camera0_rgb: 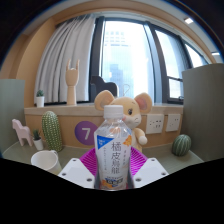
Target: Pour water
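Plastic bottle (pixel 116 148) clamped, gripper (pixel 114 176) fingers narrowed

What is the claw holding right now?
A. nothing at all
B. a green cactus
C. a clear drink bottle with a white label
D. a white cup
C: the bottle stands upright between the fingers of the claw, both pressed to its sides, while the white cup sits apart beside it.

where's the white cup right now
In the gripper view the white cup sits on the table left of the gripper's held water bottle, just below the green cactus.
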